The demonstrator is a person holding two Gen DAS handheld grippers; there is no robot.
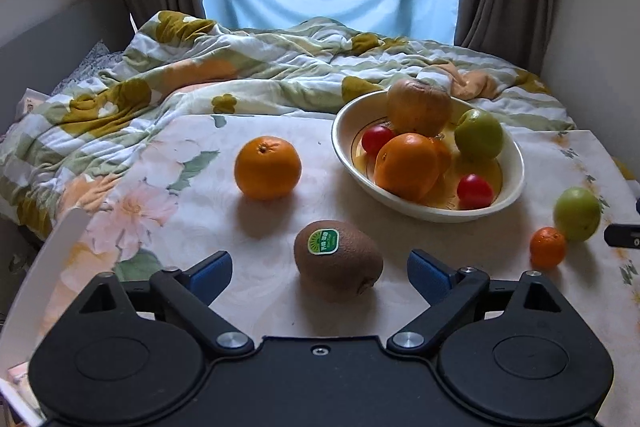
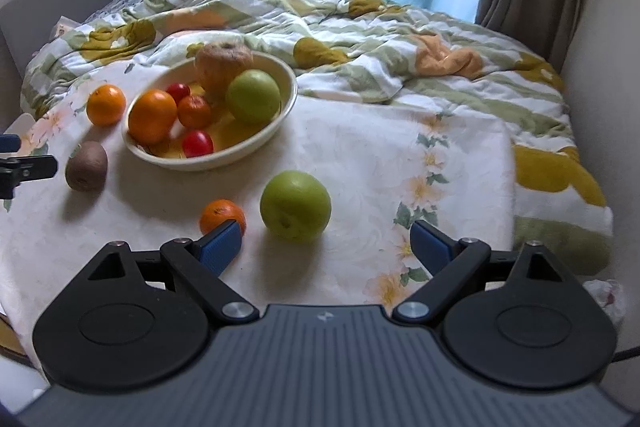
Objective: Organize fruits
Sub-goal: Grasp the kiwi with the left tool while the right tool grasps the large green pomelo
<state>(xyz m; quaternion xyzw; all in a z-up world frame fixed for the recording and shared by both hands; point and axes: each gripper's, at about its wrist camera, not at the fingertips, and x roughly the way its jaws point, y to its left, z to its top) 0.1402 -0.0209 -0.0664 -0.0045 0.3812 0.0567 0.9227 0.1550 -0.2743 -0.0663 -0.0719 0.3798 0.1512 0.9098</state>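
Roughly, by label, both wrist views:

Left gripper (image 1: 320,269): jaws apart, nothing clamped; blue pads (image 1: 212,273) stand either side of the kiwi with clear gaps, no contact

Kiwi (image 1: 338,259): on the cloth (image 1: 180,167), dead ahead of the left gripper and between its fingertips; sticker up; long axis runs roughly across the jaw line, slightly skewed, stem end toward the right pad and nearer the camera

Right gripper (image 2: 326,243): jaws apart, empty; left pad (image 2: 220,247) overlaps the mandarin in view, touching or not I cannot tell

Green apple (image 2: 295,205): on the cloth just ahead of the right gripper, a little left of its centre line, beyond the fingertips rather than between them

Mandarin (image 2: 222,215): just left of the apple, apart from it

Orange (image 1: 267,167): loose, beyond the kiwi, left of the bowl

Bowl (image 1: 516,155): beyond both grippers, between their two targets; holds fruit already, an orange, a green apple, small red ones, a brown one at the back

Nearer hand: left for kiwi, right for apple; judged so from each view

Next move, judged: left closes on the kiwi where it lies; right must go forward and a shade left to straddle the apple

Risk, judged: kiwi may roll away if the pads meet it off-centre
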